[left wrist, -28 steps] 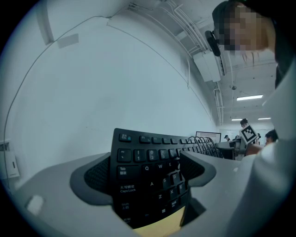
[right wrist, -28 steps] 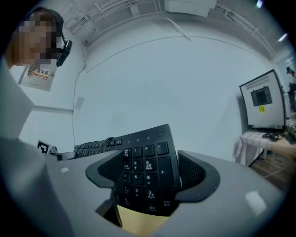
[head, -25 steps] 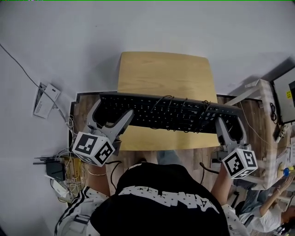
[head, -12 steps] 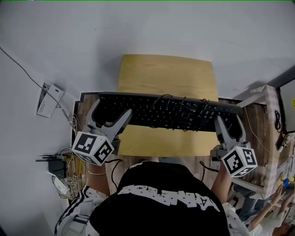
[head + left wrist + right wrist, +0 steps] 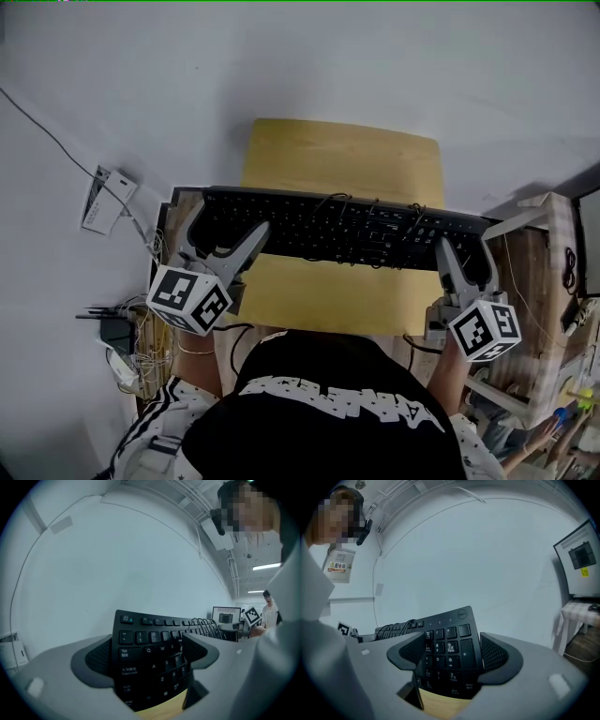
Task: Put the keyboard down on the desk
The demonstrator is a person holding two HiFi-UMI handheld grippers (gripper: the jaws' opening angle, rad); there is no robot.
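Observation:
A black keyboard (image 5: 342, 228) with its cable coiled on top (image 5: 373, 217) is held level above the small yellow wooden desk (image 5: 342, 155). My left gripper (image 5: 223, 236) is shut on the keyboard's left end (image 5: 147, 641); its grey fingers (image 5: 93, 660) clamp the Tab and Caps Lock side. At the other end, my right gripper (image 5: 463, 260) is shut on the number-pad end (image 5: 450, 641), with its fingers (image 5: 499, 654) on either side. Desk wood shows beneath the keyboard in both gripper views. I cannot tell whether the keyboard touches the desk.
The desk stands against a white wall. A white box (image 5: 109, 199) hangs on the wall at left, with cables and a router (image 5: 117, 336) on the floor below. A pale table (image 5: 553, 246) stands to the right. A monitor (image 5: 580, 559) is at the right gripper view's edge.
Both grippers keep their hold on the keyboard. The desk has slid lower in the head view, so the keyboard sits a little farther over it. Backgrounds in both gripper views have shifted.

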